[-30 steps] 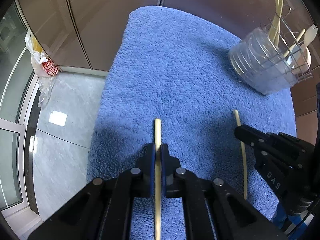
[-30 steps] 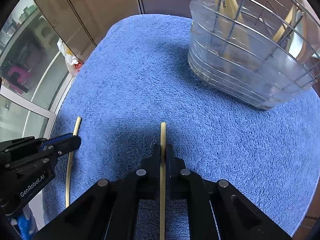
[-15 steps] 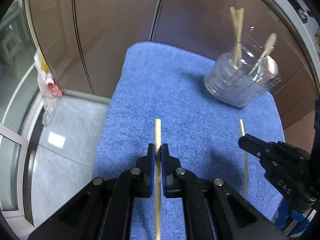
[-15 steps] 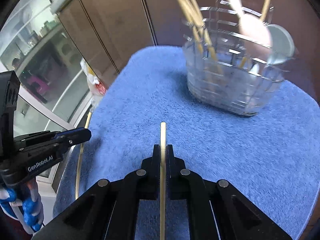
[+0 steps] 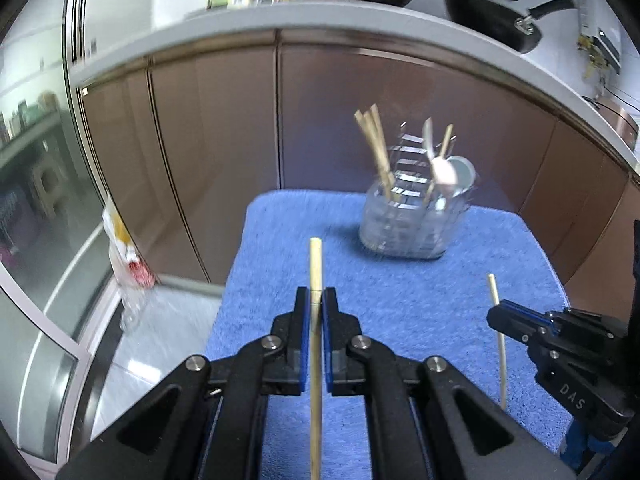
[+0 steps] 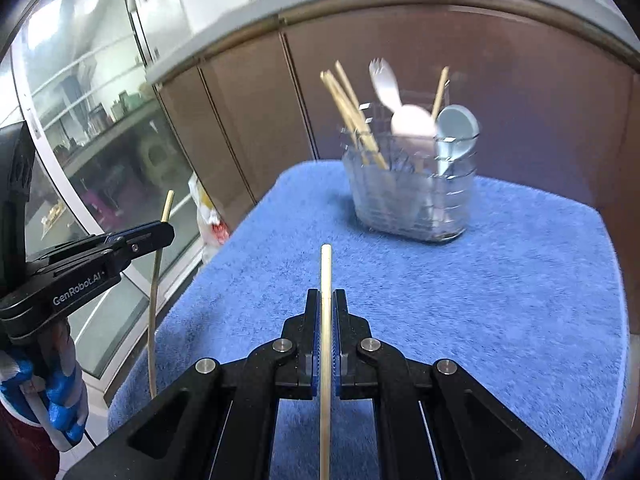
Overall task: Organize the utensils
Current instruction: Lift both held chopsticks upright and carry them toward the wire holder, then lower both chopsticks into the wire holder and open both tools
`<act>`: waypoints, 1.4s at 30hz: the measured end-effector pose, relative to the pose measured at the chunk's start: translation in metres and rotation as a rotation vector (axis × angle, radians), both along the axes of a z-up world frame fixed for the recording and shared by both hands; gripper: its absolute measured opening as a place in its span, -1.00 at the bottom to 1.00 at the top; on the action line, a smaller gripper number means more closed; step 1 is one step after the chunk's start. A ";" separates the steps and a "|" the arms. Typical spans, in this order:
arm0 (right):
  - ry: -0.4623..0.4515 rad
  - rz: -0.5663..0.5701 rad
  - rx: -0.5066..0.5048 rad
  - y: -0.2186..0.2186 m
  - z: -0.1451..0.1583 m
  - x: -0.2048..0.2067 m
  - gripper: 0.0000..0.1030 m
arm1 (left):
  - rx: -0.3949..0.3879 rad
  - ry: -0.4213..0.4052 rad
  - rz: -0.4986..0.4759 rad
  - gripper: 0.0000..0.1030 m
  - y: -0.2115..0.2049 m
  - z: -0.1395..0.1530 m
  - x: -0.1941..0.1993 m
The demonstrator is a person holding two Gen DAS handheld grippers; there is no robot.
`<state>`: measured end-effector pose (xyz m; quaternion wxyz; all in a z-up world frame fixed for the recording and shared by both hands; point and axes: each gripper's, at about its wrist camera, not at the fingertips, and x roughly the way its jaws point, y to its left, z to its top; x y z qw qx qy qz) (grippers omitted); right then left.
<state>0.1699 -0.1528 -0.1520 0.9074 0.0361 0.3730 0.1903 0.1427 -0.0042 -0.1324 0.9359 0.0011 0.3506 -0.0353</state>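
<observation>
- The left gripper [image 5: 316,304] has its fingers [image 5: 301,312] closed on a pale chopstick [image 5: 315,264], which runs lengthwise between the blue pads and sticks out past the tips.
- The right gripper [image 6: 326,304] is likewise clamped on a second chopstick [image 6: 326,268], held straight along its fingers [image 6: 311,312].
- The landmark is the wire utensil basket [image 6: 412,196], with a clear liner, standing upright on the blue towel [image 6: 500,288] that covers the tabletop.
- Both chopsticks are held in the air on the near side of the basket, well apart from it, with their free ends pointing roughly toward it.
- In the left wrist view the right gripper [image 5: 498,314] shows to the right of and nearer than the basket [image 5: 412,228], its chopstick [image 5: 496,308] slightly tilted.
- In the right wrist view the left gripper [image 6: 168,234] sits left of the basket, out past the towel's edge.
- Inside the basket stand several chopsticks [image 6: 352,112], a white spork [image 6: 386,84], a pink spoon [image 6: 412,122] and a grey-blue spoon [image 6: 456,128]; these are motion-blurred.
- Behind the basket are brown cabinet doors [image 5: 320,120].
</observation>
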 end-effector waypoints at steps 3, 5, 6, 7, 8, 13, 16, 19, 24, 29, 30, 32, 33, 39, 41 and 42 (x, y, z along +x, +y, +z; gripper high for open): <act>-0.057 -0.025 0.010 -0.012 0.011 -0.023 -0.90 | 0.021 -0.057 0.001 -0.90 -0.009 0.008 -0.015; -0.080 -0.038 0.024 -0.019 0.014 -0.032 -0.90 | 0.033 -0.091 -0.001 -0.90 -0.016 0.013 -0.024; -0.094 -0.044 0.031 -0.022 0.016 -0.036 -0.90 | 0.036 -0.101 -0.004 -0.90 -0.019 0.014 -0.028; -0.109 -0.050 0.036 -0.025 0.020 -0.041 -0.90 | 0.041 -0.114 -0.006 -0.90 -0.022 0.016 -0.032; -0.121 -0.053 0.037 -0.027 0.022 -0.044 -0.90 | 0.050 -0.133 -0.007 -0.90 -0.025 0.018 -0.036; -0.180 -0.059 0.028 -0.028 0.032 -0.058 -0.90 | 0.066 -0.207 -0.010 -0.90 -0.035 0.029 -0.050; -0.212 -0.060 0.029 -0.030 0.037 -0.063 -0.90 | 0.068 -0.228 -0.007 -0.90 -0.039 0.032 -0.052; -0.240 -0.056 0.029 -0.029 0.043 -0.065 -0.90 | 0.073 -0.240 -0.006 -0.90 -0.040 0.031 -0.051; -0.270 -0.045 0.043 -0.031 0.049 -0.063 -0.90 | 0.065 -0.245 -0.002 -0.90 -0.042 0.029 -0.045; -0.307 -0.026 0.056 -0.032 0.062 -0.047 -0.90 | -0.015 -0.259 0.019 -0.90 -0.029 0.037 -0.026; -0.315 -0.024 0.060 -0.032 0.067 -0.043 -0.90 | -0.042 -0.270 0.023 -0.90 -0.025 0.042 -0.022; -0.344 -0.022 0.081 -0.035 0.079 -0.031 -0.90 | -0.093 -0.296 0.031 -0.90 -0.016 0.053 -0.012; -0.361 -0.023 0.090 -0.036 0.086 -0.025 -0.90 | -0.119 -0.316 0.035 -0.90 -0.011 0.061 -0.007; -0.487 -0.044 0.154 -0.038 0.130 0.015 -0.90 | -0.248 -0.406 0.043 -0.90 0.003 0.095 0.026; -0.521 -0.056 0.180 -0.039 0.140 0.028 -0.90 | -0.305 -0.426 0.046 -0.90 0.006 0.104 0.043; -0.542 -0.066 0.191 -0.039 0.146 0.037 -0.90 | -0.327 -0.440 0.051 -0.90 0.007 0.107 0.051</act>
